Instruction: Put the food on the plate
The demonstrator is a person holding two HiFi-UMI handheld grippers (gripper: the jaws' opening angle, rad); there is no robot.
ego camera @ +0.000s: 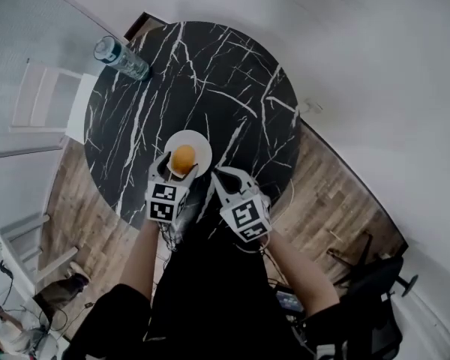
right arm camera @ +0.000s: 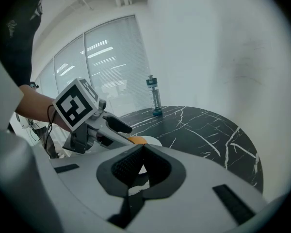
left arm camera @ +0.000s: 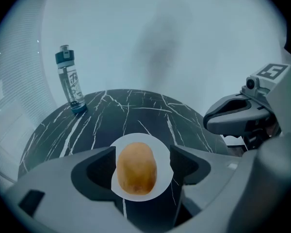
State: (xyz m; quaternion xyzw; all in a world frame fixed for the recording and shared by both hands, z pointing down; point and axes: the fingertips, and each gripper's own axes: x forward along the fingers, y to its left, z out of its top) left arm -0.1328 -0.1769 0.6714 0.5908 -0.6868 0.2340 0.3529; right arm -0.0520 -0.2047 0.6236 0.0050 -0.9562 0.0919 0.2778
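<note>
Food: the golden-brown oval roll (left arm camera: 136, 168) appears to lie on the small round white plate (left arm camera: 136, 138).
Left gripper (left arm camera: 141, 154): jaws spread on either side of the roll, not clamped, with plate showing at the right jaw.
Right gripper (right arm camera: 140, 152): jaws pressed together, nothing between them.
Progress: the placing looks done; only backing the left gripper away remains.
Around: round black white-veined marble table (left arm camera: 126, 106), with a clear blue-capped bottle (left arm camera: 70, 84) at its far edge.

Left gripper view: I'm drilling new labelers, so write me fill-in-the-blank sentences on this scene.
The food lies between the jaws of the ___ gripper.
The right gripper has its jaws ___.
The bottle stands ___ on the table.
The plate is coloured ___.
Missing: left; shut; upright; white.
</note>
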